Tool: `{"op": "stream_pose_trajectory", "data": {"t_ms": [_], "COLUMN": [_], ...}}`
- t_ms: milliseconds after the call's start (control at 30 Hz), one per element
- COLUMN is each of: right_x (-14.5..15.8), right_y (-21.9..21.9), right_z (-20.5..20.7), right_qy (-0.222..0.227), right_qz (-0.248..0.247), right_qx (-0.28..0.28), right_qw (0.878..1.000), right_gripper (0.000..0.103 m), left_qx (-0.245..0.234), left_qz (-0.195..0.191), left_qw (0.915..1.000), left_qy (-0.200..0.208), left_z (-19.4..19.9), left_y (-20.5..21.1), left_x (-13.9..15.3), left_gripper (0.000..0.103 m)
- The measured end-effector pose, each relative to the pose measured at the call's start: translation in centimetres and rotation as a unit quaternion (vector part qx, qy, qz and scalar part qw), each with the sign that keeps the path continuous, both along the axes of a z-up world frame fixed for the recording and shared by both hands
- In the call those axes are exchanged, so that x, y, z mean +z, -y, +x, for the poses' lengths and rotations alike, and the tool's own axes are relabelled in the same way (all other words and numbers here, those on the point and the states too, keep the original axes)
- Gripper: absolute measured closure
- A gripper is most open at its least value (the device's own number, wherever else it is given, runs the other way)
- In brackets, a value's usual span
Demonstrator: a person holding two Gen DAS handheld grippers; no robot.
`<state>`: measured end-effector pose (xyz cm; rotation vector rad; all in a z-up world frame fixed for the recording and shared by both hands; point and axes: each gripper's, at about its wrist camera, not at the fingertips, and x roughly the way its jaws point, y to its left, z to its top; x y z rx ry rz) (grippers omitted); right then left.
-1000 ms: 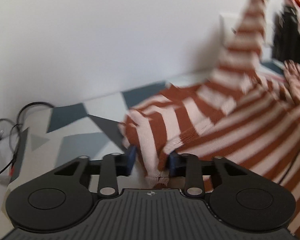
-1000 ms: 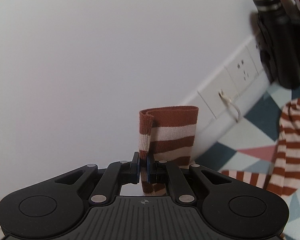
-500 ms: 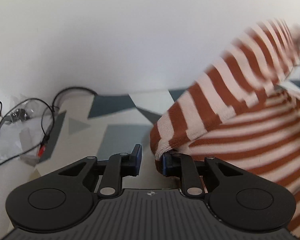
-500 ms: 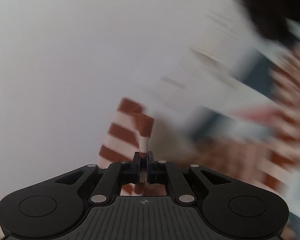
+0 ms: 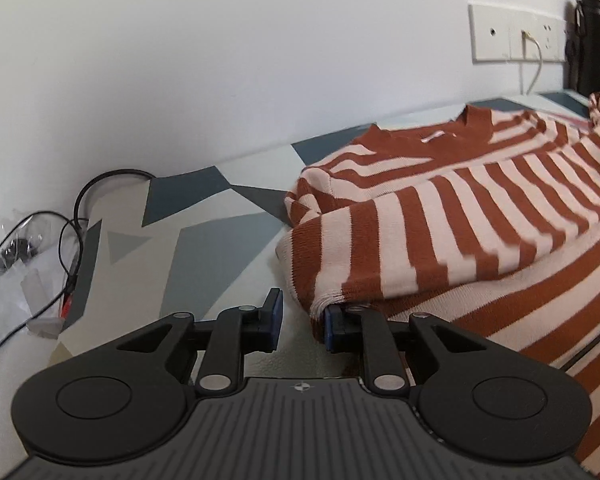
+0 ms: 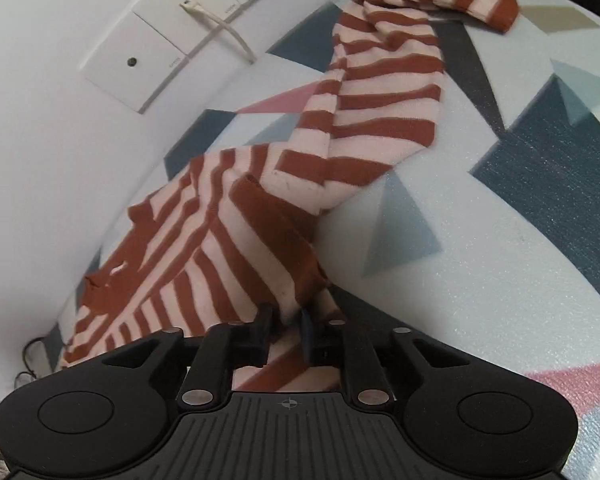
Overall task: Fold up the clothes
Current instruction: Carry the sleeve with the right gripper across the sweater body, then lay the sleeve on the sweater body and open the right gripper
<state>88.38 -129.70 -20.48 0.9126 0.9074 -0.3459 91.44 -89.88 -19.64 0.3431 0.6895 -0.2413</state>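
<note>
A rust-and-cream striped sweater (image 5: 460,208) lies on the patterned mat (image 5: 204,240), its near sleeve folded across the body. My left gripper (image 5: 302,322) sits low at the sweater's left edge. Its jaws are opening, the folded edge rests over the right finger (image 5: 340,320), and the gap between the pads is bare. In the right wrist view the sweater (image 6: 228,248) stretches away, and its other sleeve (image 6: 384,92) trails toward the far edge. My right gripper (image 6: 286,330) hangs over the folded sleeve's cuff; its jaws are opening with the cuff loose between them.
A white wall with a socket strip (image 5: 516,32) and a plugged-in white cable (image 6: 224,28) runs behind the mat. Black cables and plastic bags (image 5: 40,248) lie at the left. A black bottle (image 5: 592,32) stands at the far right. Bare mat (image 6: 500,240) lies right of the sweater.
My right gripper came down from high against the wall, laid the sleeve across the sweater, and its jaws parted. The fabric once between my left jaws now rests only on the right finger.
</note>
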Motion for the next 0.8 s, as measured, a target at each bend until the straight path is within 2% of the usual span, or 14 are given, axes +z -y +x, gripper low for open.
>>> {"op": "stream_pose_trajectory", "data": {"t_ms": [67, 100, 167, 233, 300, 333, 400, 433, 467, 500, 533, 633, 700, 800], "right_x": [1.9, 2.9, 4.8, 6.4, 7.4, 7.7, 7.6, 7.5, 7.2, 6.8, 6.3, 5.0, 4.5, 4.0], "right_y": [-0.5, -0.9, -2.5, -4.9, -8.3, -10.4, -15.2, -17.7, -20.1, -22.1, -24.0, -27.9, -29.1, -30.4], "right_z": [-0.3, -0.2, 1.8, 5.1, 8.8, 10.8, 14.6, 16.5, 18.1, 19.5, 20.8, 23.6, 24.5, 25.3], "right_qy": [-0.007, 0.004, 0.037, 0.061, 0.087, 0.095, 0.107, 0.112, 0.115, 0.108, 0.098, 0.068, 0.056, 0.035], "right_qz": [-0.036, -0.06, -0.092, -0.105, -0.099, -0.093, -0.092, -0.092, -0.091, -0.087, -0.081, -0.081, -0.085, -0.092], "right_qx": [0.005, 0.014, 0.072, 0.148, 0.229, 0.268, 0.349, 0.39, 0.426, 0.454, 0.478, 0.521, 0.539, 0.562], "right_qw": [0.999, 0.998, 0.992, 0.981, 0.964, 0.954, 0.926, 0.909, 0.893, 0.88, 0.869, 0.847, 0.836, 0.822], "right_gripper": [0.066, 0.066, 0.066, 0.066, 0.065, 0.062, 0.061, 0.063, 0.073, 0.091, 0.097, 0.093, 0.086, 0.084], "left_qx": [-0.004, -0.006, -0.01, -0.013, -0.007, -0.003, 0.007, 0.011, 0.014, 0.014, 0.015, 0.018, 0.021, 0.026], "left_qz": [-0.001, -0.003, -0.005, 0.002, 0.014, 0.016, 0.004, -0.004, -0.012, -0.017, -0.019, -0.022, -0.025, -0.033], "left_qw": [1.0, 0.9999, 0.9999, 0.9999, 0.9999, 0.9998, 0.9999, 0.9999, 0.9998, 0.9997, 0.9996, 0.9993, 0.9991, 0.9987], "left_qy": [-0.005, -0.008, -0.011, -0.004, 0.006, 0.01, 0.009, 0.01, 0.012, 0.013, 0.015, 0.024, 0.027, 0.028], "left_z": [-0.2, -0.3, -0.7, -1.4, -1.9, -2.1, -2.2, -2.3, -2.3, -2.4, -2.5, -2.7, -2.8, -2.8], "left_y": [-0.1, -0.2, -0.3, -0.3, -0.3, -0.3, -0.4, -0.5, -0.5, -0.5, -0.4, -0.2, -0.2, -0.2], "left_x": [0.4, 0.7, 1.1, 1.2, 1.0, 0.9, 0.6, 0.5, 0.5, 0.4, 0.3, 0.0, -0.1, -0.1], "left_gripper": [0.077, 0.076, 0.075, 0.068, 0.06, 0.06, 0.06, 0.063, 0.066, 0.071, 0.074, 0.076, 0.076, 0.076]}}
